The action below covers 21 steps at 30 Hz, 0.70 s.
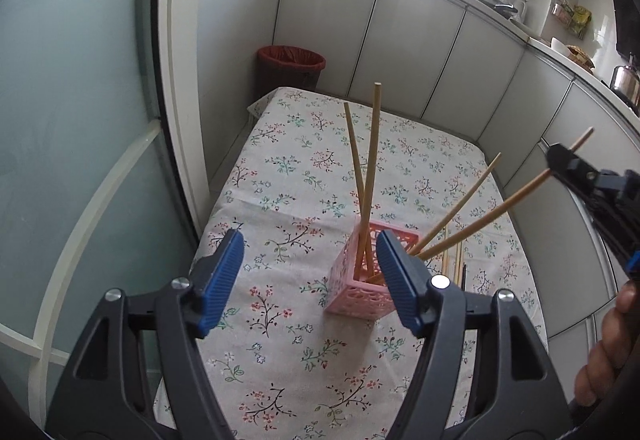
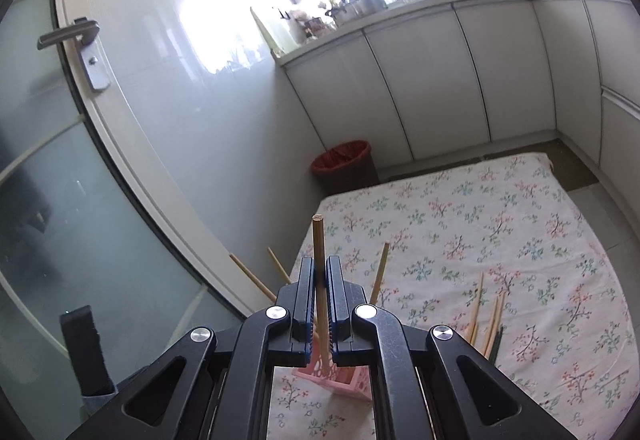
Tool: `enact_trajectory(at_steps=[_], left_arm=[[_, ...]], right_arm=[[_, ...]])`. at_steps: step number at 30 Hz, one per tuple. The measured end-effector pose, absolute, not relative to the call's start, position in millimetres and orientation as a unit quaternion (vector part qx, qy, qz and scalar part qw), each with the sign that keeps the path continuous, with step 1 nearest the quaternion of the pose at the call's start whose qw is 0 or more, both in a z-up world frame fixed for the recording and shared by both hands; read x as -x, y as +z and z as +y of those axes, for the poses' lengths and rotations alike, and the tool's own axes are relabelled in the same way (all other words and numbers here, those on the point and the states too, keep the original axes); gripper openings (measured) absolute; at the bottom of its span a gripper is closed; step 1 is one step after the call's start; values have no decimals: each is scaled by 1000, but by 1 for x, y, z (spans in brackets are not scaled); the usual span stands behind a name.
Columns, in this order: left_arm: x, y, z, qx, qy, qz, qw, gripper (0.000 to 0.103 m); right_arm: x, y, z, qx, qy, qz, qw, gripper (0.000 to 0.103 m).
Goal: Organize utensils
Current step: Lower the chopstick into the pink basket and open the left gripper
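Observation:
A pink lattice holder (image 1: 362,280) stands on the floral tablecloth (image 1: 280,175) with several wooden chopsticks (image 1: 371,167) leaning in it. My left gripper (image 1: 310,280) is open and empty, just left of and in front of the holder. My right gripper (image 2: 320,280) is shut on one wooden chopstick (image 2: 319,240), whose lower end reaches into the pink holder (image 2: 340,380). In the left wrist view the right gripper (image 1: 560,159) grips that chopstick (image 1: 492,211) near its top end.
More chopsticks (image 2: 488,312) lie loose on the cloth right of the holder. A red-lined bin (image 1: 290,63) stands past the table's far edge. White cabinets (image 1: 400,51) run behind and to the right. A glass door (image 2: 100,159) is on the left.

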<state>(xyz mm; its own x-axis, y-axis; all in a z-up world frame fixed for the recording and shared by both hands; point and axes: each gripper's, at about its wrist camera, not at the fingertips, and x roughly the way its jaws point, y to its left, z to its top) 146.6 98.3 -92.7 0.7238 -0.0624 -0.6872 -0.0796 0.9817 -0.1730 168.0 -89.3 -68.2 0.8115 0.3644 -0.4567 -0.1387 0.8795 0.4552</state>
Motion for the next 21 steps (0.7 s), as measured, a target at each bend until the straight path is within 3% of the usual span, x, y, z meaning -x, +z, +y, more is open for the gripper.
enact_trajectory(at_steps=[10, 15, 21], left_arm=[[-146, -96, 93, 84, -2, 379, 921, 69], [-146, -98, 87, 80, -11, 386, 919, 74], [-143, -101, 71, 79, -33, 399, 913, 77]], right_arm=[[-185, -99, -74, -184, 127, 322, 920, 10], [-177, -92, -90, -189, 119, 310, 924, 35], [-158, -78, -123, -188, 102, 299, 930, 49]])
